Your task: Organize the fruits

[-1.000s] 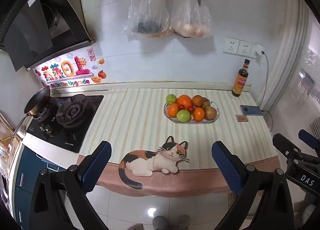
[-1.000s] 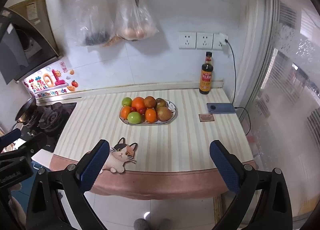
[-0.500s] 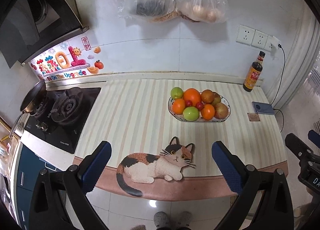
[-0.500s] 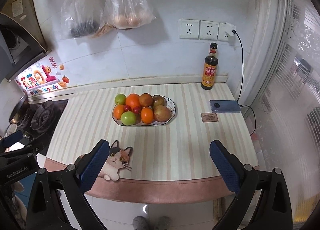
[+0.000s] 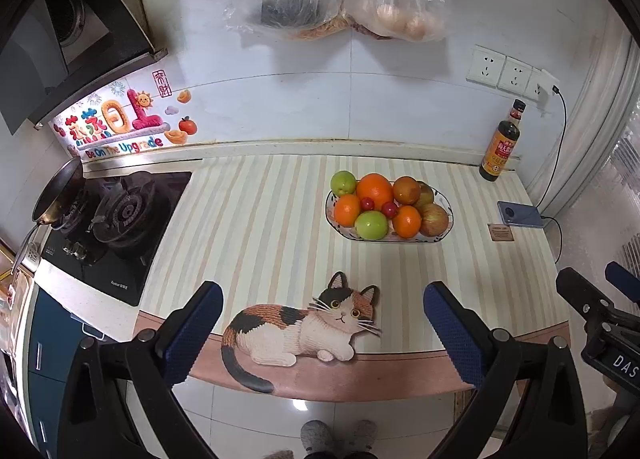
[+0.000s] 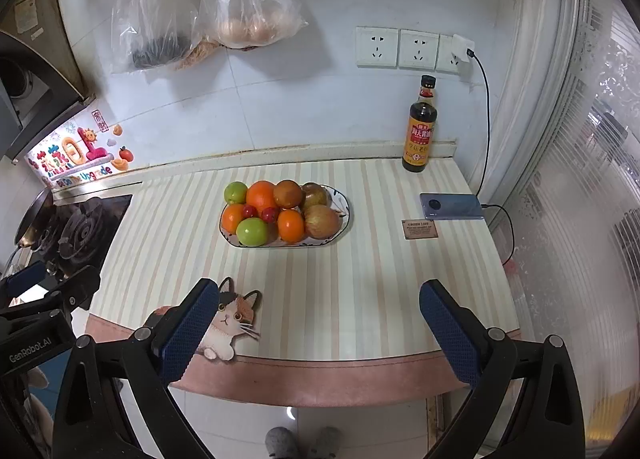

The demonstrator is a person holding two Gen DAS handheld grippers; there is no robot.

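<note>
All fruit piled in oval dish point(image 6: 343, 215), well ahead of both grippers; fits done or pre-sort. L gripper point(image 5: 323, 317) & R gripper point(image 6: 319, 315) wide open, empty.

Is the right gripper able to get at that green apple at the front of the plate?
Probably yes. The right gripper is open, and nothing stands on the striped counter between it and the green apple, which sits at the plate's near edge.

Bright, even light — sharp centre, fisheye-warped dark edges.
</note>
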